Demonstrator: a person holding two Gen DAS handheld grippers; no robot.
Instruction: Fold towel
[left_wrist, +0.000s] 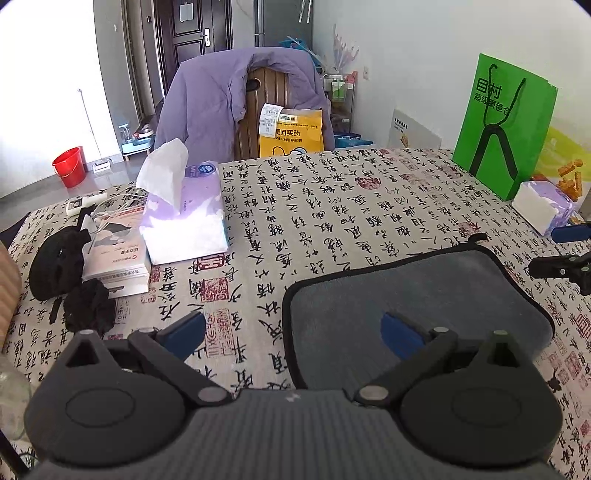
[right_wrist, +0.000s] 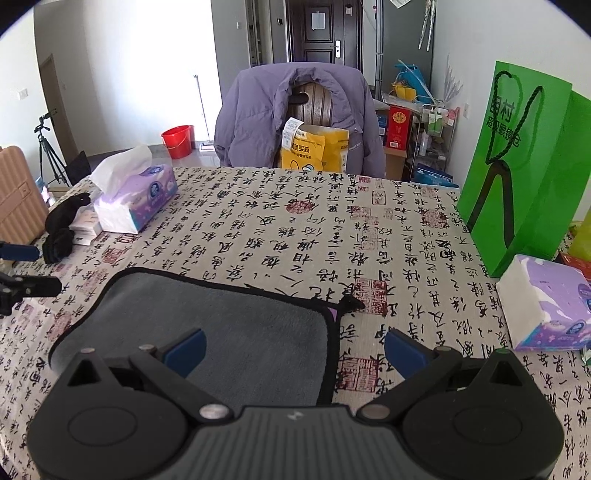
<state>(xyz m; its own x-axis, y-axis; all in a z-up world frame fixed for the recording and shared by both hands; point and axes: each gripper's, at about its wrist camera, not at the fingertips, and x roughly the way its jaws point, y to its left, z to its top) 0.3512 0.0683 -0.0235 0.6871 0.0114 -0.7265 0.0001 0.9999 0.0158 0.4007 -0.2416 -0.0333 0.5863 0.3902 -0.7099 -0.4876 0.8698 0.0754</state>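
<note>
A grey towel (left_wrist: 417, 295) with a black hem lies folded flat on the calligraphy-print tablecloth (left_wrist: 314, 206). It also shows in the right wrist view (right_wrist: 236, 325). My left gripper (left_wrist: 293, 332) is open and empty, straddling the towel's near left corner, its right finger over the cloth. My right gripper (right_wrist: 293, 350) is open and empty, straddling the towel's near right corner, its left finger over the cloth. Each gripper's tip shows at the edge of the other's view.
A tissue pack (left_wrist: 184, 218), a box and black cloth items (left_wrist: 70, 273) sit at the left. A green paper bag (left_wrist: 506, 125) and a second tissue pack (right_wrist: 546, 302) stand at the right. A chair with a purple jacket (left_wrist: 236, 96) is behind the table.
</note>
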